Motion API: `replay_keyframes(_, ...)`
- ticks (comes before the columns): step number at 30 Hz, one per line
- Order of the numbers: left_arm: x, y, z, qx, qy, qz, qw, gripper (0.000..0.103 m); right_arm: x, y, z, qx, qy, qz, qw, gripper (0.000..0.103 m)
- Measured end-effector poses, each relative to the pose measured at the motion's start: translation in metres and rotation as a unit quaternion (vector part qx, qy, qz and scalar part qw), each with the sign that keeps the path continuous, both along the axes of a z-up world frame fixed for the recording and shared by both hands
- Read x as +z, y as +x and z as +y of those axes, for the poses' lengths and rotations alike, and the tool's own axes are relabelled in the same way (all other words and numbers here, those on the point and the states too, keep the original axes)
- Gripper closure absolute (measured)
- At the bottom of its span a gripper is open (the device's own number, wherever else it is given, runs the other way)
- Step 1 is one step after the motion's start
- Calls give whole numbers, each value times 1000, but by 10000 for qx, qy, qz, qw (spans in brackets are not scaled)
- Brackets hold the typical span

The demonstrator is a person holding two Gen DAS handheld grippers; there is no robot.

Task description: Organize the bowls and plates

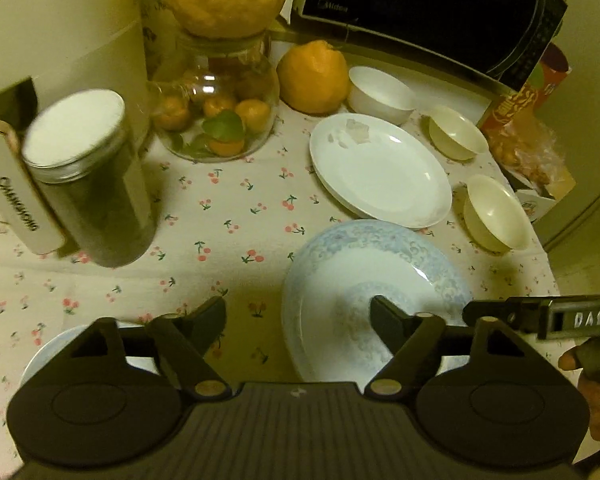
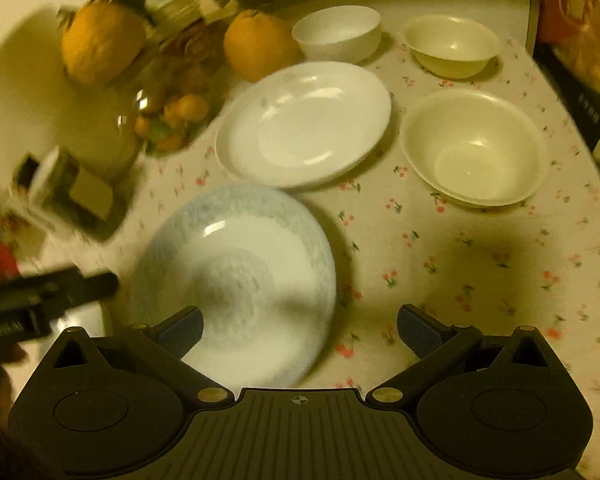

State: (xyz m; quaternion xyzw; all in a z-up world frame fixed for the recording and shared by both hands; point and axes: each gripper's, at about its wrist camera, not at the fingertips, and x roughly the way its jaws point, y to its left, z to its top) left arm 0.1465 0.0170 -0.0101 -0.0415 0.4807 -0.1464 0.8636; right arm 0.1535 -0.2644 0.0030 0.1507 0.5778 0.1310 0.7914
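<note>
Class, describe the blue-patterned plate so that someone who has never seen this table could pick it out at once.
Start at the black microwave at the back of the cherry-print tablecloth. In front of it lies a plain white plate, and nearer still, its rim meeting that plate's rim, lies the round plate with a pale blue floral border. It alone has a pattern; the white plate and bowls are plain.

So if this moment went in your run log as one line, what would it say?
left gripper: open, over blue-patterned plate | right gripper: open, same plate's right edge | white plate: untouched | three bowls: unstacked
</note>
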Motion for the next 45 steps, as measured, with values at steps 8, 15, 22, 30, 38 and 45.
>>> replay_keyframes(8,-16,9,2,-210,-325,227,9990,51,-30,11,-14,-513,529,476,9961,12)
replay_keyframes(15,-30,17,3,-138,-264,377,9988,67,-35,10,-16,-671,550,444,9952,28)
replay_keyframes(22,-38,18,2,-116,-294,511,9982,81,-37,11,-13,-679,510,339,9958,54)
replay_keyframes(30,-39,15,0,-128,-90,405,9991,92,-41,11,-12,-691,657,350,9948,86)
replay_keyframes(38,-34,6,-4,-232,55,261,9994,93,-32,6,-8,-532,454,221,9973,85)
replay_keyframes(45,-32,-6,-13,-302,-14,413,9987,93,-22,-1,-17,-528,336,341,9975,85)
